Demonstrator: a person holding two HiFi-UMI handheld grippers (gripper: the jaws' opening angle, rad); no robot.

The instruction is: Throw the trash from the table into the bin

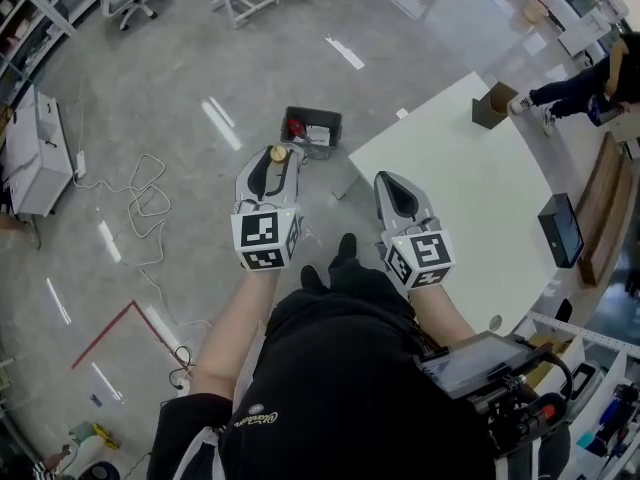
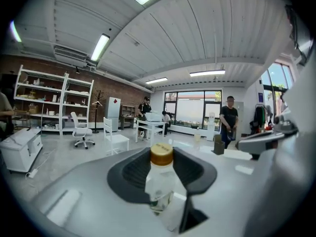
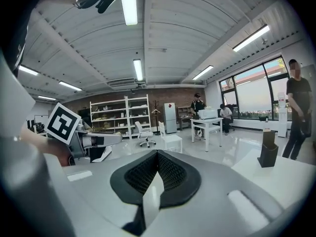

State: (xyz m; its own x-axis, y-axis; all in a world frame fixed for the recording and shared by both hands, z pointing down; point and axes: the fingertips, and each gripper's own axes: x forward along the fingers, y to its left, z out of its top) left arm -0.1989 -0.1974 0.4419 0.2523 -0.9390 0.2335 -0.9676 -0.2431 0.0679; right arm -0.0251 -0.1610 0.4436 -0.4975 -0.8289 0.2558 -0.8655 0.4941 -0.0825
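As seen in the head view, the left gripper [image 1: 275, 165] is over the floor with a bottle [image 1: 278, 153] at its tip, yellow cap showing. A dark bin [image 1: 312, 131] stands on the floor just beyond that tip, near the corner of the white table [image 1: 470, 178], and already contains rubbish. The right gripper [image 1: 384, 181] is over the table's near edge. A brown box [image 1: 492, 105] sits at the table's far corner.

Left gripper view: the jaws are partly drawn in and clamp the clear body of the bottle. It stands upright, its cap rising level with the pad tips.

Right gripper view: the jaws meet at their tips. A pale sliver shows lower between the pads, but whether it is an object cannot be determined.
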